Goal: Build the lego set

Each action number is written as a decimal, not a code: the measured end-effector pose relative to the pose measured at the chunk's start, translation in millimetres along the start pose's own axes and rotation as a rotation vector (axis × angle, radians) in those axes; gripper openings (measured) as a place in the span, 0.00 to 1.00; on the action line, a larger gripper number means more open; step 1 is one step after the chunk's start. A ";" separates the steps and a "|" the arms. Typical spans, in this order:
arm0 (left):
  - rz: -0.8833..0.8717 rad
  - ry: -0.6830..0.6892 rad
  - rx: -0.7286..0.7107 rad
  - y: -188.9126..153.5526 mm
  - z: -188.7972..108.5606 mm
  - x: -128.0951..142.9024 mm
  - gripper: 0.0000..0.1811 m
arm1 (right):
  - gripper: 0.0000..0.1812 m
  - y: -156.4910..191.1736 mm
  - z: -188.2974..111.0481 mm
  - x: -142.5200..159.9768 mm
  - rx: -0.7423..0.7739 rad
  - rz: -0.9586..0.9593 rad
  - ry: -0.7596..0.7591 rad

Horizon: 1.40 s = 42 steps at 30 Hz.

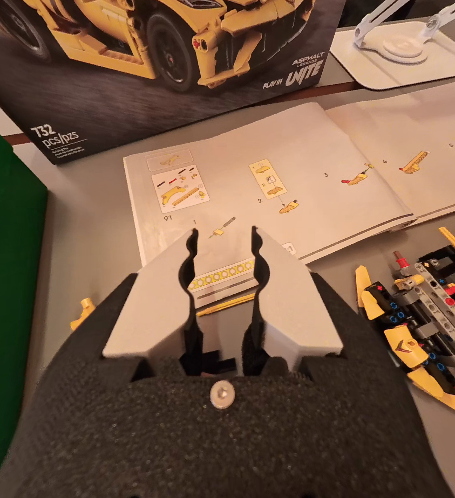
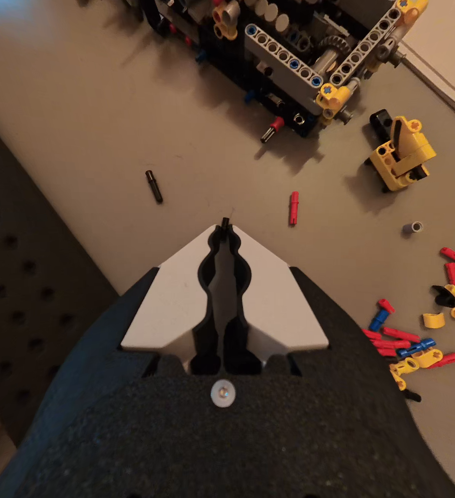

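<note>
My left gripper [image 1: 224,231] is open and empty, held over the open instruction booklet [image 1: 288,167]. A thin yellow axle [image 1: 225,304] lies on the table between its fingers, and a small yellow piece [image 1: 82,312] lies to its left. The half-built black, grey and yellow car model [image 1: 423,310] sits at the right. In the right wrist view, my right gripper [image 2: 224,227] is shut on a small black pin [image 2: 224,223] that pokes out at its tips. The car model [image 2: 288,54] lies ahead of it. A loose black pin [image 2: 154,186] and a red pin [image 2: 293,207] lie on the table.
The set's box [image 1: 140,67] stands behind the booklet, with a white tray [image 1: 409,54] to its right. A small yellow and black sub-assembly [image 2: 401,156], a grey bush [image 2: 413,227] and a heap of red, blue and yellow pins [image 2: 431,336] lie to the right. A dark perforated board [image 2: 18,283] is at the left. Tip to tip, the grippers are about 40 cm apart.
</note>
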<state>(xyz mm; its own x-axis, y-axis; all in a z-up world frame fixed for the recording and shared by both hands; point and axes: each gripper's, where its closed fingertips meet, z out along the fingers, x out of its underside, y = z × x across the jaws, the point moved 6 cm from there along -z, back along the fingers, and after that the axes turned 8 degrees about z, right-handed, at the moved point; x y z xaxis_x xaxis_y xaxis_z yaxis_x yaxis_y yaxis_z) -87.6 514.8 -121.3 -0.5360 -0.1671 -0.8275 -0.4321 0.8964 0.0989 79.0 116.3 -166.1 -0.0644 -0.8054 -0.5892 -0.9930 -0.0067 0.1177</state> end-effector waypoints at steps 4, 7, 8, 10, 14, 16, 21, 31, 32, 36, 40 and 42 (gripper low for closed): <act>0.003 0.005 -0.047 11.4 -4.5 1.2 0.22 | 0.03 0.2 0.3 0.5 0.005 0.004 -0.015; -0.049 -0.018 -0.038 17.3 -6.9 0.7 0.22 | 0.08 2.8 -0.9 0.6 -0.020 0.030 -0.034; -0.067 -0.023 -0.024 17.0 -6.8 0.5 0.22 | 0.08 3.0 -3.1 -0.2 -0.023 0.040 -0.051; -0.084 -0.028 0.004 13.9 -5.6 0.2 0.22 | 0.08 0.6 -12.3 -2.1 -0.015 0.062 -0.094; -0.053 -0.018 0.013 6.3 -2.1 0.2 0.22 | 0.09 -23.8 -45.4 5.4 0.089 0.106 -0.149; -0.040 -0.013 0.017 3.0 -0.1 0.0 0.22 | 0.09 -45.7 -64.5 18.0 0.184 0.138 -0.139; -0.028 -0.015 0.019 -0.6 0.2 -1.1 0.22 | 0.11 -94.2 -97.7 47.1 0.337 0.303 -0.127; -0.032 -0.002 0.013 0.7 3.6 2.1 0.22 | 0.13 -105.2 -77.6 60.2 0.250 0.259 -0.022; -0.031 0.001 0.012 0.9 3.9 2.5 0.22 | 0.13 -106.3 -77.9 59.6 0.259 0.248 -0.023; -0.035 0.007 0.014 1.7 5.3 3.7 0.22 | 0.12 -118.6 -81.5 55.3 0.268 0.296 -0.046; -0.029 0.010 0.007 2.6 5.1 4.2 0.22 | 0.12 -121.7 -75.6 51.4 0.235 0.326 -0.026; -0.031 0.010 0.004 3.6 4.8 4.5 0.22 | 0.11 -122.3 -73.2 49.6 0.254 0.302 -0.023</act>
<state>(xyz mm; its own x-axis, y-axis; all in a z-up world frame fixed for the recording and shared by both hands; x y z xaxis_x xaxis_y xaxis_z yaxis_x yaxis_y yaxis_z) -88.1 519.3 -127.3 -0.5301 -0.1990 -0.8243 -0.4458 0.8923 0.0713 204.5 33.8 -151.2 -0.3567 -0.7349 -0.5768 -0.9216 0.3779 0.0883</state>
